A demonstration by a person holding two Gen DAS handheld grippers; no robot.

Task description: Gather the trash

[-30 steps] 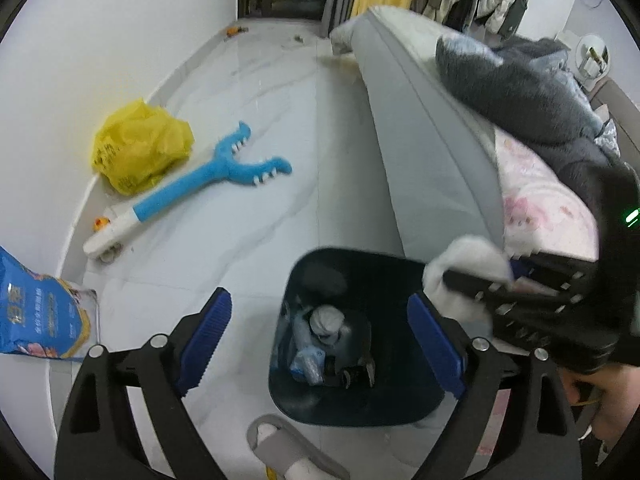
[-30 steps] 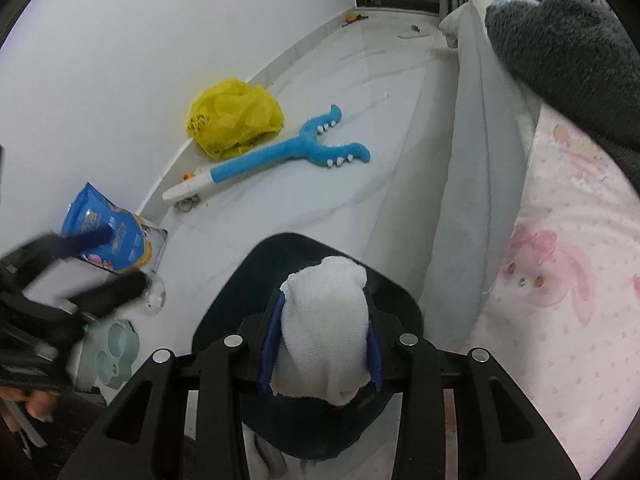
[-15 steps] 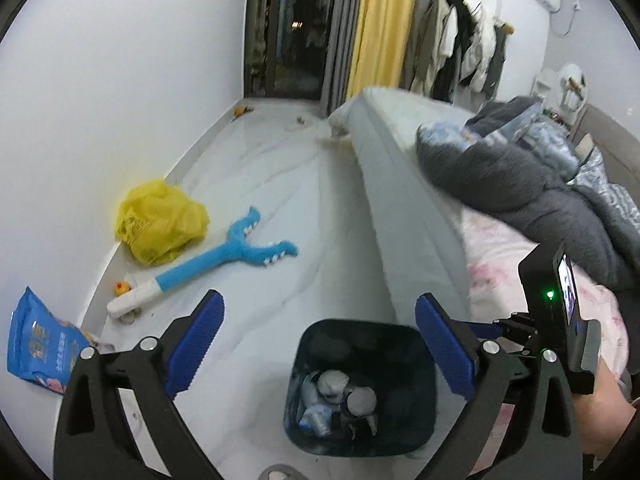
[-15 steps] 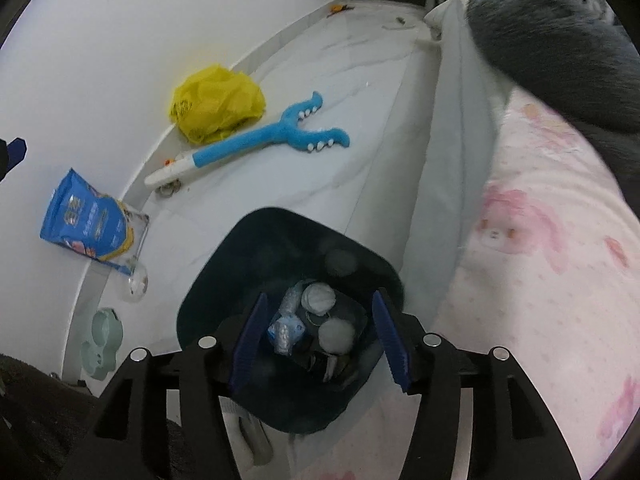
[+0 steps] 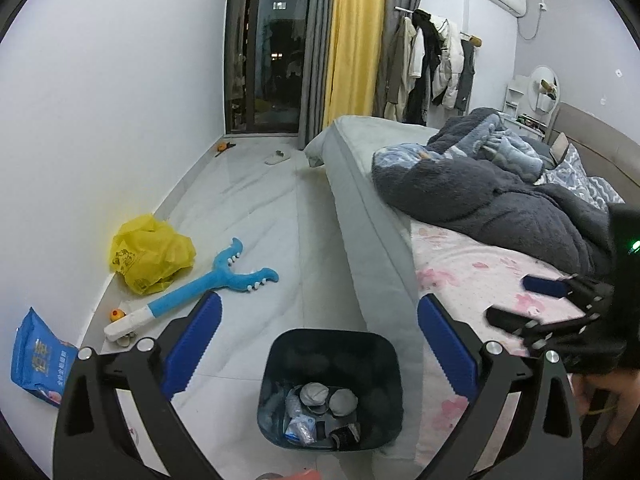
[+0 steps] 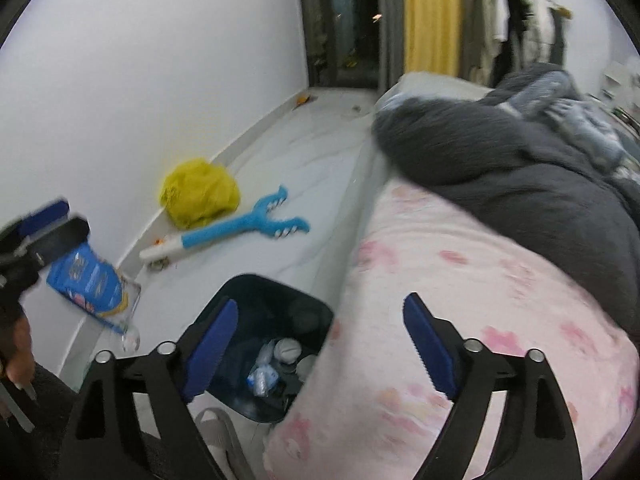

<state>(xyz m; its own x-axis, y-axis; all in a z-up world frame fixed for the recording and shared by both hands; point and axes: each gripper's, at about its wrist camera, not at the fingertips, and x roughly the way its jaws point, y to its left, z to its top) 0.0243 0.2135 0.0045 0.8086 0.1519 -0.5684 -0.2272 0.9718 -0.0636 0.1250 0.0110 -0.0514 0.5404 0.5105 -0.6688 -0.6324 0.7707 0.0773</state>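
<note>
Bin (image 5: 330,344), dark, open top, stands on the white floor (image 5: 256,216) just beside the near edge of the bed (image 5: 472,272), with crumpled wads, wrappers and other trash (image 5: 316,408) piled in its bottom. Left gripper (image 5: 320,344) hangs above the bin, blue pads spread as wide as they go, nothing between them; the bin shows through the gap. Right gripper (image 6: 320,344) is over the bed's near edge, jaws opening and already wide, nothing between them; its left pad sits over the bin, its right pad over the pink floral sheet (image 6: 460,280). In the left wrist view the right gripper shows blurred at the right edge above the sheet. Left of the bin on the floor: blue snack bag (image 5: 38,356) against the wall, blue plush grabber toy (image 5: 200,288) lying flat, yellow plastic bag (image 5: 150,254) crumpled at the wall just beyond it. Grey fleece blanket (image 5: 500,208) is heaped on the far part of the bed. Far end has a yellow curtain (image 5: 356,40), dark glass door and clothes on a rack (image 5: 432,64). Right wrist view is motion-blurred. A hand (image 6: 18,348) shows at that view's left edge.
</note>
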